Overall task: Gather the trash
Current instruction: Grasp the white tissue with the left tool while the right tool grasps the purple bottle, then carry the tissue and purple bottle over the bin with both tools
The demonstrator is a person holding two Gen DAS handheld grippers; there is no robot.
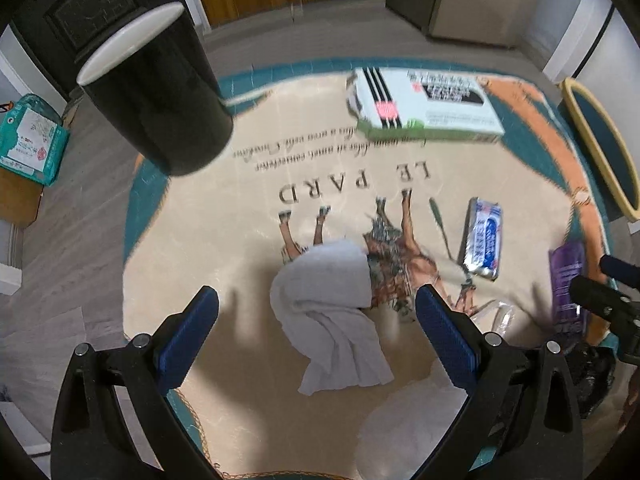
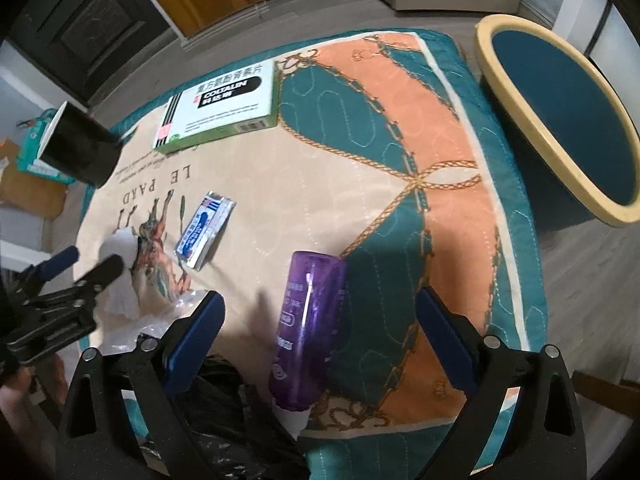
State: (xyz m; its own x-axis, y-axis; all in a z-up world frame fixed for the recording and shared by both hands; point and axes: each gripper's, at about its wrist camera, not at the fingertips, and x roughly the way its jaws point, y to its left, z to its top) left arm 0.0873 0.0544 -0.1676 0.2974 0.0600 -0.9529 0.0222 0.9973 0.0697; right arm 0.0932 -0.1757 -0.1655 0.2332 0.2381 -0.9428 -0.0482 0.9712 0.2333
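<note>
A crumpled white tissue [image 1: 332, 304] lies on the patterned cloth, between the open fingers of my left gripper [image 1: 316, 320], which hovers above it. It also shows in the right wrist view [image 2: 118, 276]. A purple plastic bottle [image 2: 308, 328] lies on its side between the open fingers of my right gripper [image 2: 320, 328]. A blue and white foil wrapper [image 2: 206, 234] and a white and green medicine box [image 2: 220, 114] lie farther out. A black paper cup [image 1: 156, 88] stands at the table's far left. A black trash bag [image 2: 224, 412] sits at the near edge.
A clear plastic wrapper [image 1: 496, 316] lies near the tissue. A blue chair with a yellow rim [image 2: 560, 120] stands right of the table. A teal packet [image 1: 28, 140] sits on a wooden stool at left. Wooden doors and grey floor lie beyond.
</note>
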